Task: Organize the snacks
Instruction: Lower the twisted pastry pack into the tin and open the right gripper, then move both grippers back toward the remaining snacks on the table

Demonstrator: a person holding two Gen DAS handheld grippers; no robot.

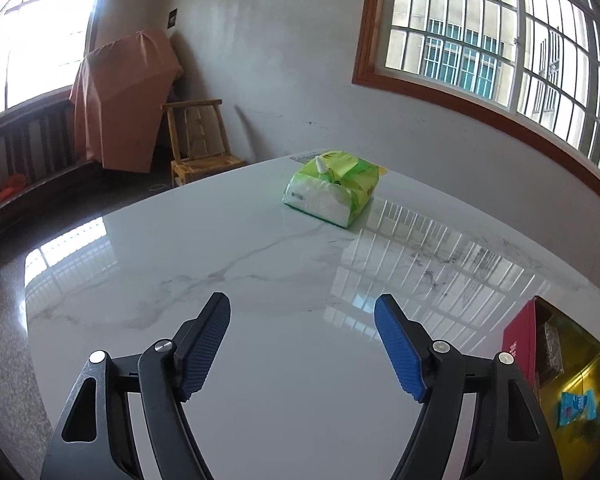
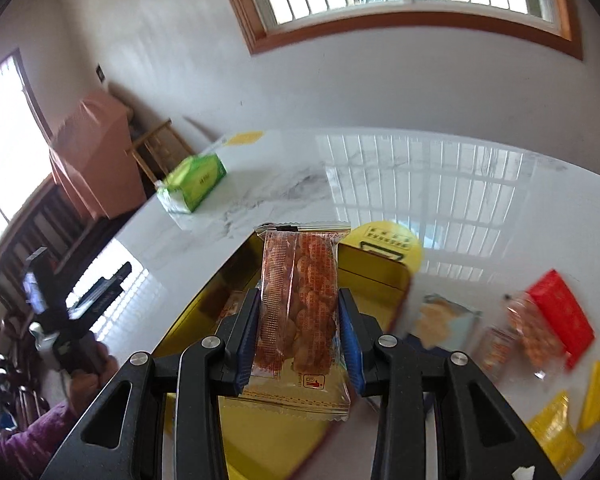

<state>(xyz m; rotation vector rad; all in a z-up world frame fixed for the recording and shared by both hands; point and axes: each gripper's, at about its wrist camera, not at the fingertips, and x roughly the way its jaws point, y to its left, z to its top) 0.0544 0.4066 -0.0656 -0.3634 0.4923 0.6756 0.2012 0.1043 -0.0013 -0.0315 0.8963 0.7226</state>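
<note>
right wrist view: the right gripper (image 2: 300, 332) is clamped on a clear peanut snack packet (image 2: 300, 300), blue pads pressing its two long sides. the packet stands lengthwise between the fingers, long axis running away from the camera, far end sealed and serrated. below it sits a yellow tin box (image 2: 376, 276), open, on the white marble table (image 2: 460, 184). to the right lie loose snacks, blurred: a red packet (image 2: 560, 316), yellow packets (image 2: 556, 432) and a pale one (image 2: 440, 320). far left, a green tissue pack (image 2: 194, 182). left wrist view: the left gripper (image 1: 302, 344) stands partly spread with nothing between its pads, over bare table; the tin's corner shows at right.
</note>
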